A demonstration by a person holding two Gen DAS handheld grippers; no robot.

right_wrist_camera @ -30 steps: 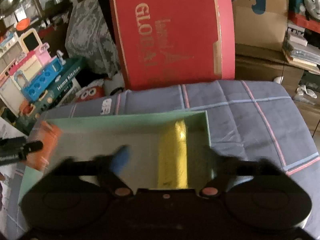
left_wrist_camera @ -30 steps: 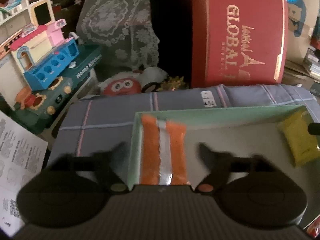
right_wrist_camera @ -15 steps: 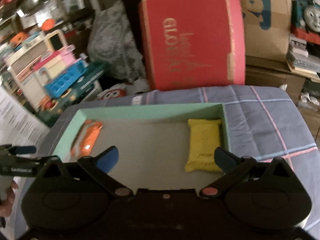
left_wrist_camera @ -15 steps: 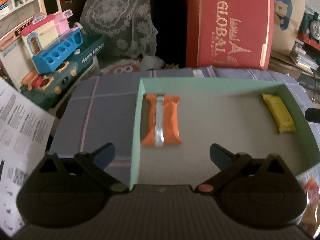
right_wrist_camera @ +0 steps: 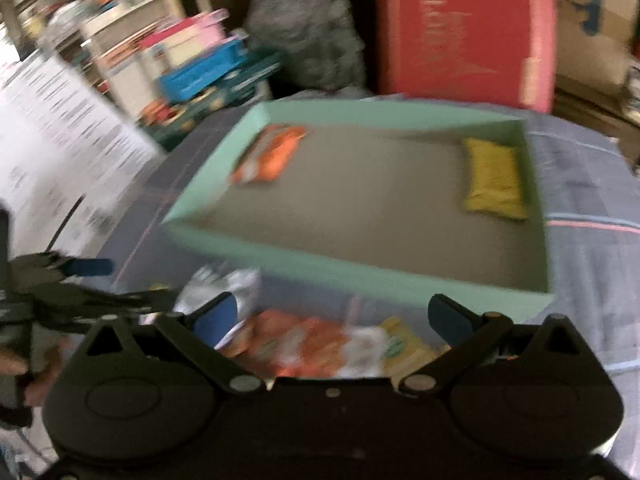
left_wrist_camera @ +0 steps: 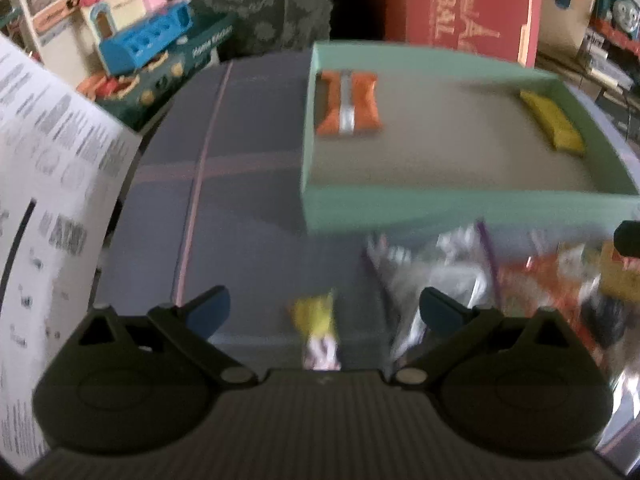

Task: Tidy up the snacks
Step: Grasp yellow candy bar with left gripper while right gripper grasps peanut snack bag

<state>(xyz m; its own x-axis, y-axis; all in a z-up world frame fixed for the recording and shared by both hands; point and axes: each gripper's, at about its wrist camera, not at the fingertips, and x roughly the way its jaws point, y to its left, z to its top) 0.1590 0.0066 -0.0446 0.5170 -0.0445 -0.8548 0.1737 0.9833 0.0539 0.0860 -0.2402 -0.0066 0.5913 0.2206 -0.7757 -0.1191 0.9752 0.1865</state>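
Note:
A green shallow box [left_wrist_camera: 460,208] [right_wrist_camera: 360,272] lies on the blue-grey plaid cloth. An orange snack packet [left_wrist_camera: 347,104] [right_wrist_camera: 272,154] lies at its far left, and a yellow packet [left_wrist_camera: 554,125] [right_wrist_camera: 494,180] at its far right. My left gripper [left_wrist_camera: 325,312] is open and empty, above a small yellow snack [left_wrist_camera: 314,314] in front of the box. My right gripper [right_wrist_camera: 331,316] is open and empty, above a loose pile of orange, silver and yellow packets [right_wrist_camera: 320,344], which also shows in the left wrist view [left_wrist_camera: 500,272].
A red gift box [left_wrist_camera: 468,4] stands upright behind the green box. Toy sets [left_wrist_camera: 148,44] and a printed sheet [left_wrist_camera: 44,184] are off the left edge of the cloth. Cardboard boxes [right_wrist_camera: 592,32] stand at the back right. My left gripper shows in the right wrist view [right_wrist_camera: 72,288].
Both grippers have pulled back out of the green box toward the near side, leaving the orange and yellow packets in it. Loose snacks in front of the box have come into view.

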